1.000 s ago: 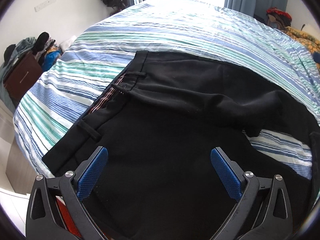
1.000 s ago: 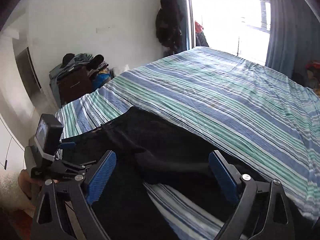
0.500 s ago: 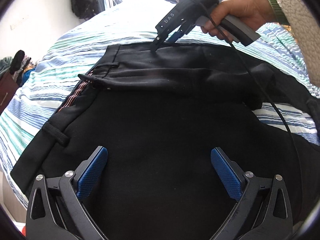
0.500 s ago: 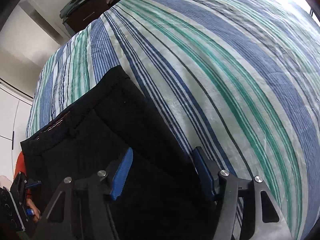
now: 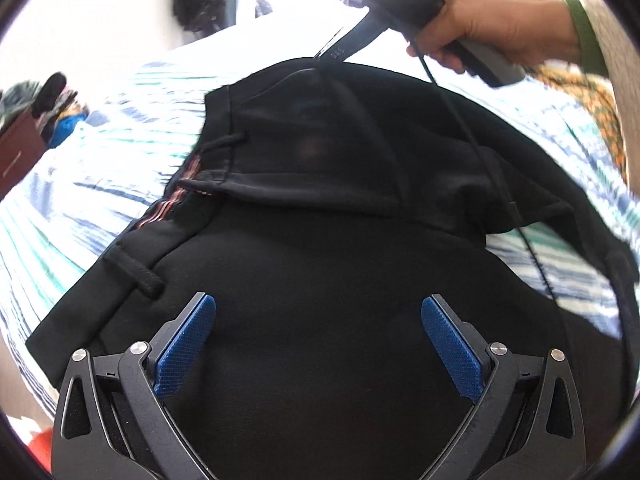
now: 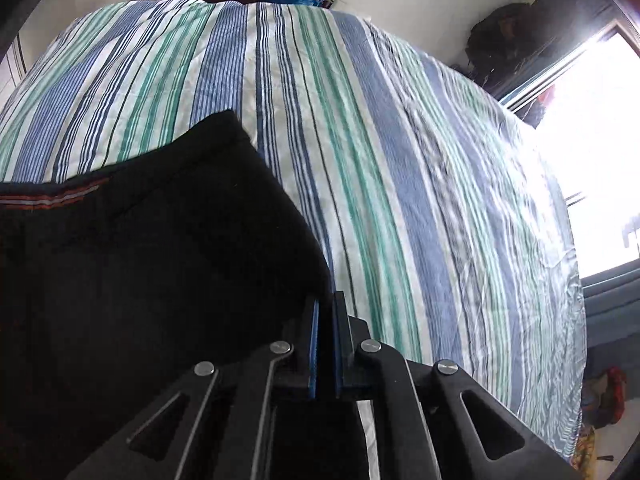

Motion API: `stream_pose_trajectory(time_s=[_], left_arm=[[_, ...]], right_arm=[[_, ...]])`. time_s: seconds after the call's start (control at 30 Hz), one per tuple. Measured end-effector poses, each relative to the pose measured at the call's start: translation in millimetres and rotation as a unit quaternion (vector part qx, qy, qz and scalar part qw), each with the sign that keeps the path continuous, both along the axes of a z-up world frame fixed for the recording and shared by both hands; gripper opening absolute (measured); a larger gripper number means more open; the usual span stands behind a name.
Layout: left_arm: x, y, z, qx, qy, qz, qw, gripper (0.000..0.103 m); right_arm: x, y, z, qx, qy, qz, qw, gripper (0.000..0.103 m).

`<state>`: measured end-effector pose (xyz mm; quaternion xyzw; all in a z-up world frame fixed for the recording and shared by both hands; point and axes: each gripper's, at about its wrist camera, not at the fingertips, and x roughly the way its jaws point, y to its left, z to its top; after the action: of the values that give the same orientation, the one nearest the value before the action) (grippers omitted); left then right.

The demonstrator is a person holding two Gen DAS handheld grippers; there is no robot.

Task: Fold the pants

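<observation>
Black pants [image 5: 320, 280] lie on a striped bed, waistband with a red-striped lining [image 5: 168, 208] to the left. My left gripper [image 5: 318, 336] is open and empty, low over the near pant panel. My right gripper [image 5: 320, 56] is shut on the far edge of the pants and lifts it, so the cloth tents up. In the right wrist view the right gripper [image 6: 325, 312] pinches the black cloth [image 6: 160, 260] at its edge, blue pads [image 6: 313, 344] nearly together.
The striped blue, green and white bedspread [image 6: 400, 160] spreads all around. A dark wooden cabinet [image 5: 18, 156] with piled clothes stands at the left. A bright window [image 6: 592, 140] and hanging dark bags [image 6: 520, 36] are beyond the bed. The right gripper's cable [image 5: 480, 160] crosses the pants.
My right gripper closed on the far edge of the pants and raised it. My left gripper stayed open and drew closer over the near panel.
</observation>
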<state>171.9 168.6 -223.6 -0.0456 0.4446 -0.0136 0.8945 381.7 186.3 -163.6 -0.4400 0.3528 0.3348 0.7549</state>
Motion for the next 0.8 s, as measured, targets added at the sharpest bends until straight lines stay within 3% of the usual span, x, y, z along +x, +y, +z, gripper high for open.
stream_pose_trajectory(time_s=[0.07,0.13,0.23,0.27,0.3,0.33,0.4,0.47,0.6,0.7,0.8], left_arm=[[5.9,9.2,-3.5,-0.008,0.011,0.017,0.9998,0.103],[7.9,11.7,-3.6,-0.007,0.014,0.027,0.9995,0.103],[5.8,10.1,-2.9,-0.01,0.011,0.032,0.9994,0.103],[5.7,8.3,-3.3,-0.006,0.012,0.033,0.9994,0.103],[6.0,6.0,-3.9,0.0,0.014,0.032,0.9994,0.103],[10.4,3.8,-5.3,0.007,0.017,0.033,0.9993,0.103],[11.6,3.7,-1.6,0.015,0.026,0.04,0.9987,0.103],[17.6,9.2,6.2,0.009,0.03,0.045,0.9985,0.103],[50.3,-6.6,29.1,-0.004,0.032,0.023,0.9992,0.103],[88.0,-28.2,40.2,0.008,0.017,0.007,0.9998,0.103],[130.0,-49.2,19.2,0.073,0.031,0.0,0.9969,0.103]], right_arm=[[-2.1,12.3,-15.5,-0.02,-0.035,0.001,0.999,0.005],[-0.4,14.0,-36.4,-0.035,-0.02,-0.033,0.999,0.007],[-5.3,-24.0,-22.7,0.057,0.02,-0.105,0.993,0.015],[-9.2,-46.0,-13.4,0.095,0.04,-0.143,0.984,0.025],[-16.4,-71.7,-4.2,0.136,0.063,-0.177,0.973,0.037],[-28.4,-99.5,4.5,0.179,0.078,-0.203,0.96,0.04],[-60.9,-157.4,14.9,0.239,0.093,-0.247,0.934,0.041],[-96.1,-222.2,14.8,0.266,0.106,-0.291,0.913,0.041],[-155.6,-356.8,-8.2,0.25,0.113,-0.408,0.871,0.041],[-186.6,-477.8,-29.0,0.227,0.122,-0.515,0.817,0.041],[-218.8,-575.4,-37.8,0.168,0.09,-0.591,0.784,0.041]])
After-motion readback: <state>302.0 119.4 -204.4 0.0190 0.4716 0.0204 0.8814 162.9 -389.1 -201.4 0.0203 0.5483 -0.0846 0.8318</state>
